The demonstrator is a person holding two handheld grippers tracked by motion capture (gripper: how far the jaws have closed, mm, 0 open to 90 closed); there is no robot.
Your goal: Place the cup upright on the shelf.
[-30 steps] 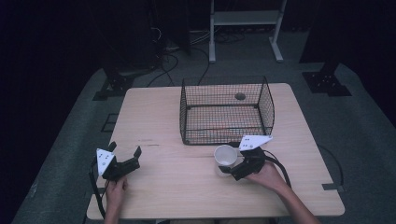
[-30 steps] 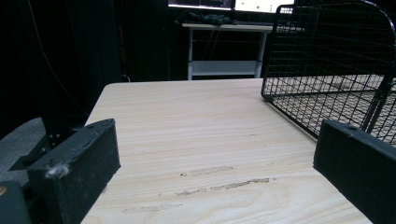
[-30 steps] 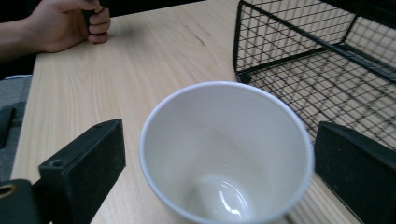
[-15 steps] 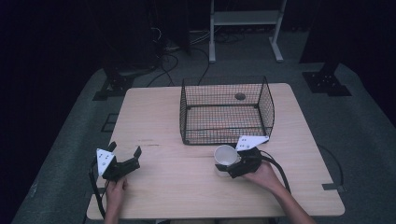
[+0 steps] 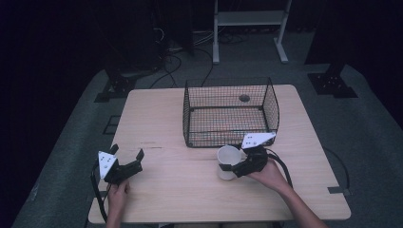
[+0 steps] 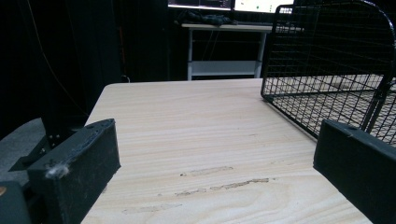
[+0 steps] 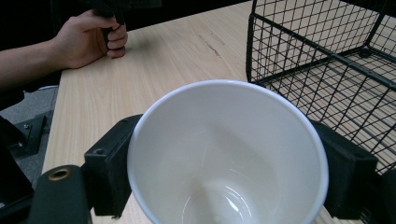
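Observation:
A white cup [image 5: 227,159] stands upright on the wooden table [image 5: 157,114], just in front of the wire basket [image 5: 223,127]. My right gripper [image 5: 234,168] is shut on it, and its jaws have just been closing with the cup between them. In the right gripper view the black jaws press the cup [image 7: 224,135] from both sides, and my right gripper [image 7: 229,170] looks into its empty bowl. My left gripper [image 5: 127,152] rests at the table's front left, open with nothing between its jaws. In the left gripper view, bare wood lies ahead of my left gripper [image 6: 217,161].
The black wire basket [image 6: 327,70] sits at the middle back of the table, empty, with a small round hole in the tabletop behind it. The basket's near corner [image 7: 327,51] is right beside the cup. A white shelf frame [image 5: 247,19] and cables stand on the floor beyond.
The right gripper's jaws have closed onto the white cup, which stays in place. The left gripper and hand have not moved.

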